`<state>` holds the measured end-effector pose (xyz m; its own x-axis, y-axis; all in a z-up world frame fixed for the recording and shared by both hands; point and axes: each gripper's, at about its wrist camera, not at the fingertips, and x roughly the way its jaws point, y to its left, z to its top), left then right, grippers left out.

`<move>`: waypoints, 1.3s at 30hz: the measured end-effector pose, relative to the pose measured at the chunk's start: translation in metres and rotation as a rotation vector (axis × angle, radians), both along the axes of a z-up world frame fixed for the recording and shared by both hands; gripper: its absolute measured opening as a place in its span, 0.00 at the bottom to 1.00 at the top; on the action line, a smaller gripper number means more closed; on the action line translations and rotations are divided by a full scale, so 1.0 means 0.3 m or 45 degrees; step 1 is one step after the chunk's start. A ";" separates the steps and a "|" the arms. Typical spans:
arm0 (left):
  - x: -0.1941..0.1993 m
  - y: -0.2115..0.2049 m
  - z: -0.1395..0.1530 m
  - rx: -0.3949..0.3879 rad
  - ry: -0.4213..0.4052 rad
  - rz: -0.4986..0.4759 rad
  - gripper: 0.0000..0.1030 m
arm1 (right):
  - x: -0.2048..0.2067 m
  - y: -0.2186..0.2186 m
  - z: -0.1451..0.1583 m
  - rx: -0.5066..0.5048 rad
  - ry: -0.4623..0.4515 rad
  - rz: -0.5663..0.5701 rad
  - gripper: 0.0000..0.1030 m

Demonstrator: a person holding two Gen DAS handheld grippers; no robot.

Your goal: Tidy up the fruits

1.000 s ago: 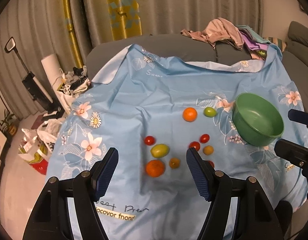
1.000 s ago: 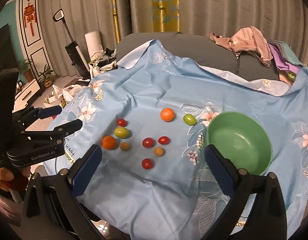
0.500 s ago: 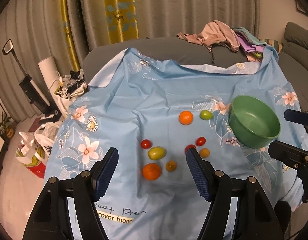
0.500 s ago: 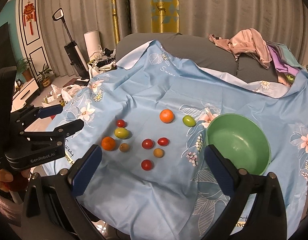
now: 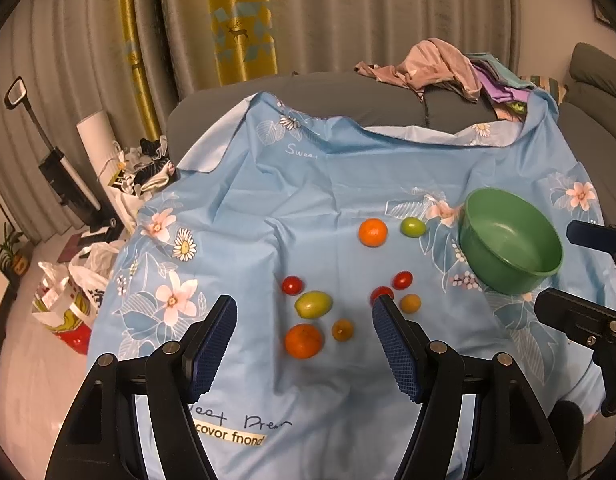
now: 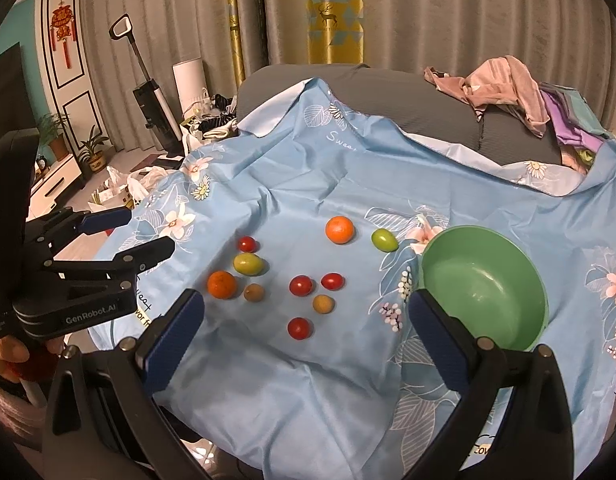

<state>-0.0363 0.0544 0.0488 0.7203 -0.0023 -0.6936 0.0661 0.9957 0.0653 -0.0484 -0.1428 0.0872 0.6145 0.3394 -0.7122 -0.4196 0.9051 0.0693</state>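
Held level above the blue cloth (image 5: 308, 184) — left gripper (image 5: 304, 340) and right gripper (image 6: 304, 332) both released, grasping nothing. Green bowl (image 6: 484, 280) empty — fruits (image 6: 300, 285) scattered left of it.

Left wrist view: red tomato (image 5: 381, 293) half hidden behind the left gripper's (image 5: 304, 314) right finger (image 5: 394, 346); the lowest tomato (image 6: 299, 328), plain in the right wrist view, not visible here. Right gripper (image 5: 576, 276) cut off by the frame edge. Cloth lettering (image 5: 228, 434) partly covered, unreadable in full.
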 end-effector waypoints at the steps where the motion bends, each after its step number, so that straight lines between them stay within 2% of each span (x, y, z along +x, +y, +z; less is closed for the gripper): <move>1: 0.000 -0.001 -0.003 -0.001 0.001 0.001 0.69 | 0.001 -0.001 0.001 0.003 0.001 0.001 1.00; 19: 0.013 -0.020 -0.054 -0.018 0.045 -0.032 0.69 | 0.032 0.000 -0.057 0.035 0.051 0.007 1.00; 22: 0.031 -0.013 -0.079 -0.054 0.073 -0.054 0.69 | 0.047 0.002 -0.080 0.034 0.065 -0.004 1.00; 30: 0.073 0.061 -0.159 -0.227 0.150 -0.091 0.69 | 0.075 0.006 -0.173 -0.004 0.121 -0.004 1.00; 34: 0.080 0.100 -0.213 -0.292 0.169 -0.139 0.69 | 0.074 0.010 -0.227 0.037 0.159 0.032 1.00; 39: 0.083 0.136 -0.314 -0.377 0.250 -0.150 0.68 | 0.078 0.033 -0.325 0.133 0.248 0.068 0.96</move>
